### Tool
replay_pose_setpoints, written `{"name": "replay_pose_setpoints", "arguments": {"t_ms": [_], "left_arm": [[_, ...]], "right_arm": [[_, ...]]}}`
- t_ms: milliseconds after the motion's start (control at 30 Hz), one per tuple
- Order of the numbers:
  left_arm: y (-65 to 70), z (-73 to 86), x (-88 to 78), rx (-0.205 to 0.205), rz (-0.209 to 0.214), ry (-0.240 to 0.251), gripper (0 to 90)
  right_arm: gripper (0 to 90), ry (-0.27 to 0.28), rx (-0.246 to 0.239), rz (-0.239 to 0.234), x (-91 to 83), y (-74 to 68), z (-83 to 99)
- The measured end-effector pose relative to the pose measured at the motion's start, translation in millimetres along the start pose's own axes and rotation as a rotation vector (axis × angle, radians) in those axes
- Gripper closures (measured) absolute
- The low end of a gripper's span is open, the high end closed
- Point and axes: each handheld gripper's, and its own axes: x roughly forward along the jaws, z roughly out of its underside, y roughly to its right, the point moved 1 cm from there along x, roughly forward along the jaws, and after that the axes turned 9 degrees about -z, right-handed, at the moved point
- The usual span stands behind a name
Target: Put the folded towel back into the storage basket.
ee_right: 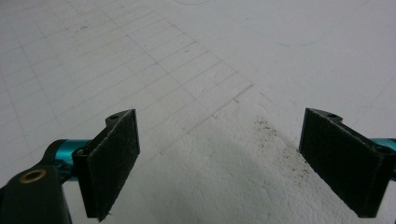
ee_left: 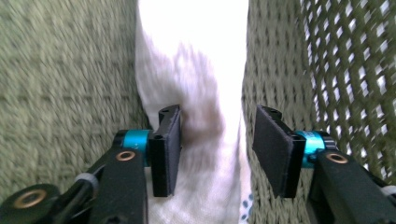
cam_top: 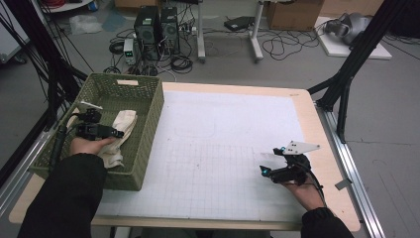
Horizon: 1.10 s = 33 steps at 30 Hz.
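a person's two forearms in dark sleeves come in from the bottom of the high view, one at each side of a pale wooden bench (cam_top: 324, 163) covered by a white gridded mat (cam_top: 218, 148). the left hand (cam_top: 89, 145) reaches into a green woven basket (cam_top: 148, 119) that sits on the bench's left end, and holds the left claw (cam_top: 117, 133) low and roughly level, pointing toward the basket's right wall. the right hand (cam_top: 304, 191) rests near the bench's right front corner, and its right claw (cam_top: 263, 163) points leftward across the mat, well apart from the basket.

from above, a cream cloth (cam_top: 121, 131) lies crumpled inside the basket against its right wall, with the left claw's tip over it. the left gripper view is blurred but looks along the claw and shows what the high view cannot: the cloth (ee_left: 196, 93) runs as a pale strip between the two black pads (ee_left: 170, 149), over the basket's woven floor (ee_left: 65, 84). the left-hand pad looks to touch the cloth's edge; the other stands just clear of it. the left claw (ee_left: 215, 149) is partly spread and is not pinching the cloth.

the right gripper view shows the right claw (ee_right: 219, 163) spread wide, with nothing between its pads but the mat (ee_right: 210, 70), which bulges up there and carries dark specks.
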Motion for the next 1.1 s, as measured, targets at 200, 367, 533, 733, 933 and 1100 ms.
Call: {"name": "replay_pose_setpoints", "arguments": {"t_ms": [200, 367, 533, 733, 933, 1100], "left_arm": [[-0.9, -2.7, -7.8, -0.018, -0.037, 0.059, 45.1], [-1.9, -3.1, -8.4, -0.022, -0.035, 0.068, 43.7], [-1.2, -0.3, -1.6, -0.002, -0.053, -0.011, 57.2], [0.3, 3.7, 7.0, 0.030, -0.061, -0.107, 79.9], [0.3, 4.3, 7.8, 0.032, -0.058, -0.107, 82.5], [0.6, -0.3, 0.1, 0.015, -0.006, 0.049, 78.5]], "right_arm": [[11.7, 0.005, -0.002, -0.003, -0.3, -0.2, -0.1], [11.7, 0.007, 0.006, -0.006, -0.9, -0.1, 0.0], [11.7, 0.002, 0.001, -0.007, 0.0, -0.2, -0.1], [11.7, 0.002, 0.000, -0.006, 0.1, -0.3, -0.1], [11.7, 0.007, -0.001, -0.010, -0.4, -1.0, -0.2], [11.7, 0.011, -0.002, -0.007, -1.7, -1.4, -0.6]]}}
